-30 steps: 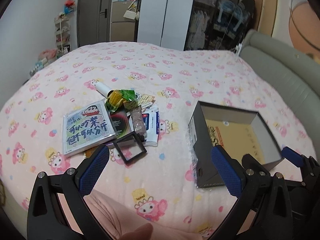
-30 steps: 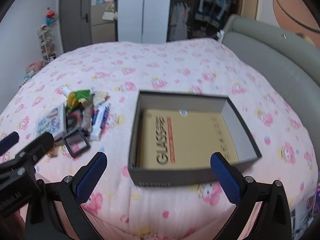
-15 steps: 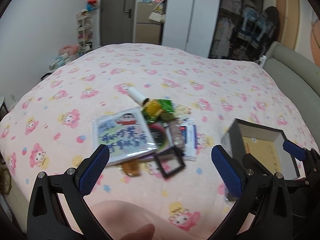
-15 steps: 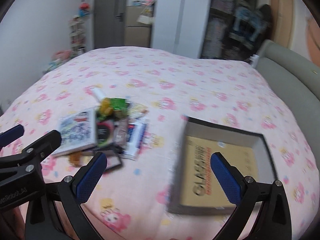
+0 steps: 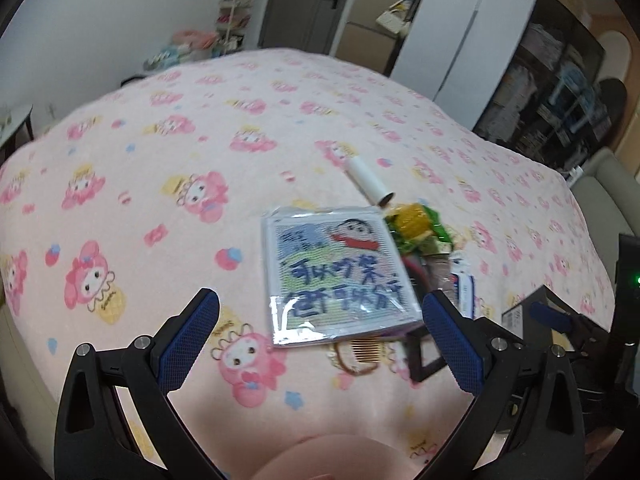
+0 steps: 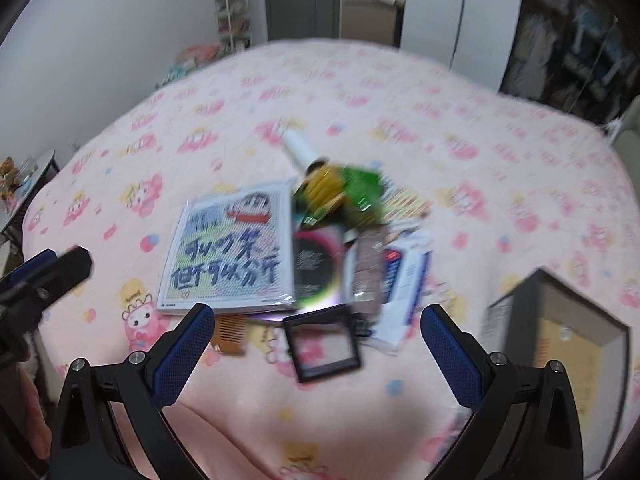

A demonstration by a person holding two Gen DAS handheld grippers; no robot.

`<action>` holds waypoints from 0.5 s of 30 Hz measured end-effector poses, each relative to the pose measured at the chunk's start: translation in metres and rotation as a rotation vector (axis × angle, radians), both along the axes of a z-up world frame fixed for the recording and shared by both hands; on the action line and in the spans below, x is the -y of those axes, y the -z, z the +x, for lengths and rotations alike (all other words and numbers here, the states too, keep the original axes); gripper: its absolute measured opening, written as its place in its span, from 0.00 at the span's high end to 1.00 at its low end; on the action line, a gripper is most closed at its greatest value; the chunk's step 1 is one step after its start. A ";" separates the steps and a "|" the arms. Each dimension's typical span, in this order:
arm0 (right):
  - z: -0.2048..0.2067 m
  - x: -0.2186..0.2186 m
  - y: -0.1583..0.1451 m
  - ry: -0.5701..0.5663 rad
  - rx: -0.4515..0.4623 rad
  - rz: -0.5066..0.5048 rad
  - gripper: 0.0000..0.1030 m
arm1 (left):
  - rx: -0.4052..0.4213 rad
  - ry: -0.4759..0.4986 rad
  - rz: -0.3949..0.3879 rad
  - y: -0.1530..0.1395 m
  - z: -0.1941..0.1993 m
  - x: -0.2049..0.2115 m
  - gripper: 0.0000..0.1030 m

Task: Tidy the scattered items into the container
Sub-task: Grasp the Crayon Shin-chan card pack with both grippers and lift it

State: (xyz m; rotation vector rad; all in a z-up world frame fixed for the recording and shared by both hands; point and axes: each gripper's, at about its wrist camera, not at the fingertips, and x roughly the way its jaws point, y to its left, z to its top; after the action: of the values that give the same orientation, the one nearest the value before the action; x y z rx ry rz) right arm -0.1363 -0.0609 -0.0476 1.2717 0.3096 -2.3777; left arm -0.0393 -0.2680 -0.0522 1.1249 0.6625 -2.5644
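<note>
A bed [image 5: 168, 128] covered in a pink cartoon-print blanket carries a small heap of clutter near its middle. The left claw [image 5: 320, 340] and right claw [image 6: 316, 354] both hover above the near edge of the bed, each with its blue-padded fingers spread wide apart and holding nothing.

On top of the heap lies a cartoon booklet in a plastic sleeve [image 6: 236, 256]. Just beyond it rests a white tube [image 5: 368, 182], touching a yellow and green snack packet [image 6: 340, 194]. A black square frame [image 6: 324, 342] lies at the near side of the heap, with a small orange comb [image 6: 230, 330] poking out from under the booklet.

The open dark box [image 6: 560, 340] sits toward the right edge of the bed, apart from the heap, with a tan flat package inside.
</note>
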 end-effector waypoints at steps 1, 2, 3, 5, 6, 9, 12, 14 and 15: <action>-0.006 0.007 0.010 -0.007 0.025 0.007 0.05 | 0.014 -0.011 0.036 0.010 -0.003 0.010 0.01; -0.011 0.011 0.016 -0.012 0.036 0.016 0.12 | 0.025 -0.020 0.072 0.020 -0.005 0.020 0.01; -0.017 0.016 0.023 -0.018 0.044 0.029 0.14 | 0.037 -0.028 0.108 0.029 -0.008 0.028 0.03; -0.030 0.027 0.036 -0.017 0.046 0.054 0.23 | 0.058 -0.044 0.172 0.047 -0.014 0.042 0.09; -0.036 0.030 0.042 -0.012 0.046 0.065 0.26 | 0.067 -0.050 0.200 0.055 -0.018 0.047 0.13; -0.059 0.038 0.060 0.009 0.083 0.065 0.42 | 0.087 -0.060 0.295 0.080 -0.030 0.060 0.22; -0.079 0.043 0.077 0.017 0.152 0.025 0.47 | 0.116 -0.042 0.320 0.097 -0.046 0.061 0.28; -0.087 0.047 0.084 0.020 0.177 0.004 0.47 | 0.141 -0.021 0.318 0.107 -0.060 0.058 0.28; -0.090 0.048 0.089 0.017 0.192 -0.004 0.47 | 0.156 -0.011 0.320 0.112 -0.067 0.056 0.28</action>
State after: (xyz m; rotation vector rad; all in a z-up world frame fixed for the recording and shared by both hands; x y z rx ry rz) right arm -0.2261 -0.1090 -0.1361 1.4928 0.2356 -2.2465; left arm -0.1060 -0.3244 -0.1643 1.3962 1.0620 -2.3847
